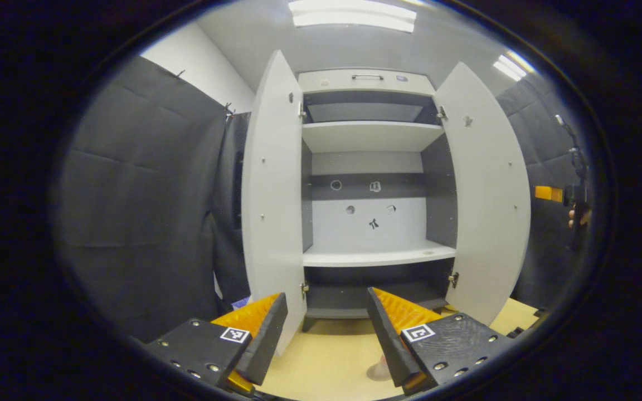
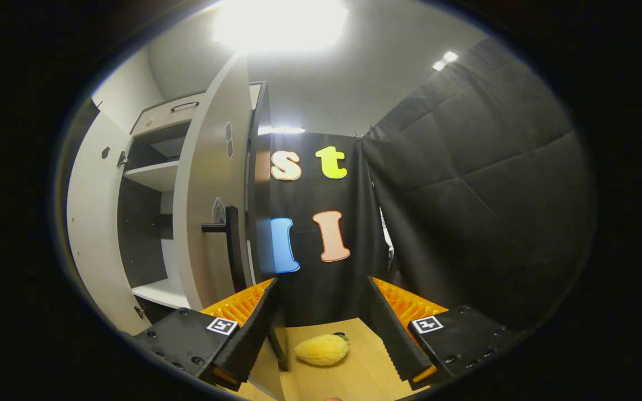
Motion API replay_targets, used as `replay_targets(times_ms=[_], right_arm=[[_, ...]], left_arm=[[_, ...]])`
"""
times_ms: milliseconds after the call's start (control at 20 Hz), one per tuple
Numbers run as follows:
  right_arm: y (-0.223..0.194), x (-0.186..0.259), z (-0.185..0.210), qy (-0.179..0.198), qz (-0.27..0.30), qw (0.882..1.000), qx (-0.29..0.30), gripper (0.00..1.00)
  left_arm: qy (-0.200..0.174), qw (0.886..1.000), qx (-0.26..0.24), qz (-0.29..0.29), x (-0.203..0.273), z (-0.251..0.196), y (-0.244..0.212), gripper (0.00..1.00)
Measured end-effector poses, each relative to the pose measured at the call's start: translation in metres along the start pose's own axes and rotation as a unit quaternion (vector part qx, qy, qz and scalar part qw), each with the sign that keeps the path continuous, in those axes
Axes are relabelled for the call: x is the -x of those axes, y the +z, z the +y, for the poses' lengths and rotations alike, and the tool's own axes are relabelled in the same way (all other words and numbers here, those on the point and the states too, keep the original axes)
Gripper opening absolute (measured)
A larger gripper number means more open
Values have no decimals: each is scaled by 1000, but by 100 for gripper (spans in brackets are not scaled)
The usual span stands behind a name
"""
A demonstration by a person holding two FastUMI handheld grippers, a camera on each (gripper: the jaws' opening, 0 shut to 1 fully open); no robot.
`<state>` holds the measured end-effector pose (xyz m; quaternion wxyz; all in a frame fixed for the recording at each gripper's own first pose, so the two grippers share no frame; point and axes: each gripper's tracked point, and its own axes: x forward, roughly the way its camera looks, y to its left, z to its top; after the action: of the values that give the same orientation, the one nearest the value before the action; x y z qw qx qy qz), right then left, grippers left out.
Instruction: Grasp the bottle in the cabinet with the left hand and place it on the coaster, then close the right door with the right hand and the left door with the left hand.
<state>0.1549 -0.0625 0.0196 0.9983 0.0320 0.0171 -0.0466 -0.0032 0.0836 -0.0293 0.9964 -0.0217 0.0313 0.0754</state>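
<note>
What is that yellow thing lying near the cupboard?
Start at the tall white cupboard with its doors open. On the wooden tabletop beside its right door lies a lemon-shaped toy, soft-looking and the one yellow, rounded thing among flat panels and dark cloth.

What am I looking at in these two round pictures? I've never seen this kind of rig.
A person holds a two-finger gripper in each hand; a camera rides on each one. The left gripper, open and holding nothing, faces a cabinet with both doors swung open. Off to its right you see the other gripper in the person's hand. The right gripper, also open and holding nothing, looks past the right door and its handle. A yellow plush toy lies on the wooden table.
</note>
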Motion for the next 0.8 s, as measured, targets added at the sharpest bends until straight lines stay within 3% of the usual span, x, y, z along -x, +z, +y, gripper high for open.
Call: replay_targets(times_ms=[100,150,200,250,350,400,450,500,550,600,650,800], right_arm=[[-2,-4,12,-3,7,1000,17,97],[0,-5,12,-13,6,1000,25,93],[3,-4,13,-18,0,999,29,95],[0,-4,17,-14,3,1000,26,95],[-4,-3,25,-5,13,1000,1,94],[-5,-1,27,-8,16,1000,-6,94],[-3,1,28,-15,14,1000,-7,94],[-2,3,27,-20,12,1000,-5,94],[-2,3,29,-22,10,1000,-4,94],[-2,3,33,-18,10,1000,-6,94],[-3,5,43,-10,9,1000,-9,94],[-3,12,74,12,6,1000,-16,95]], left_arm=[[13,1000,3,-3,-2,25,6,83],[19,1000,3,-5,-5,37,8,90],[26,1000,3,-7,-8,51,11,83],[33,999,3,-10,-12,63,12,90],[39,999,8,-12,-17,85,16,90],[37,999,11,-11,-21,92,16,83],[37,999,14,-10,-24,99,15,83],[38,999,17,-10,-28,107,15,90],[38,999,21,-10,-31,113,16,90],[38,999,26,-10,-33,118,15,90],[36,999,29,-12,-36,122,15,83],[31,999,26,-12,-39,132,11,83]])
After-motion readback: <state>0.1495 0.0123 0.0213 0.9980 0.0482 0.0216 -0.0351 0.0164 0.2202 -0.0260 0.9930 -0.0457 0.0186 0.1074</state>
